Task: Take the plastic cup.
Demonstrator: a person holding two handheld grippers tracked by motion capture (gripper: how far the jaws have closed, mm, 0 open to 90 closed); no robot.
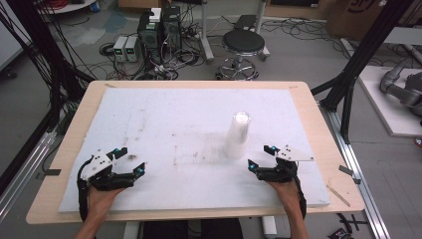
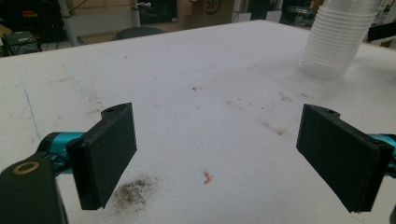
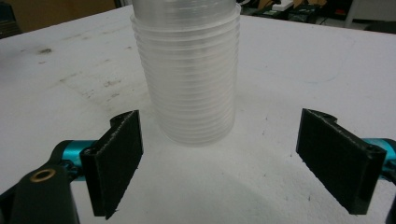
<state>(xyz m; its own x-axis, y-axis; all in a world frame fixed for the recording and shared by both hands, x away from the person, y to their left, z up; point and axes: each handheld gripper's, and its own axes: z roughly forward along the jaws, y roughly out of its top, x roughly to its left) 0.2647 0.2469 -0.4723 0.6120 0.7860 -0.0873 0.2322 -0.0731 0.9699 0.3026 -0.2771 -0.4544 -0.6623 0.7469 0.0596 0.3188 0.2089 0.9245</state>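
Left tool point(image 1: 129, 160) sits at the lower left of the high view, low over the white foam board point(image 1: 164, 114) on the table point(image 1: 318, 129), jaws spread wide with nothing between them; a dark smudge point(image 2: 133, 192) lies just beneath. Centre-right stands an upright stack of clear plastic cups point(image 1: 237, 135). Right tool point(image 1: 260, 157), lower right, points at the stack point(image 3: 189, 74) from near by, jaws wide apart, not touching it.

A black round stool point(image 1: 243, 44) stands beyond the worktop point(image 1: 64, 149) — computer towers point(image 1: 159, 31) and tangled cables point(image 1: 174, 62) beside it.
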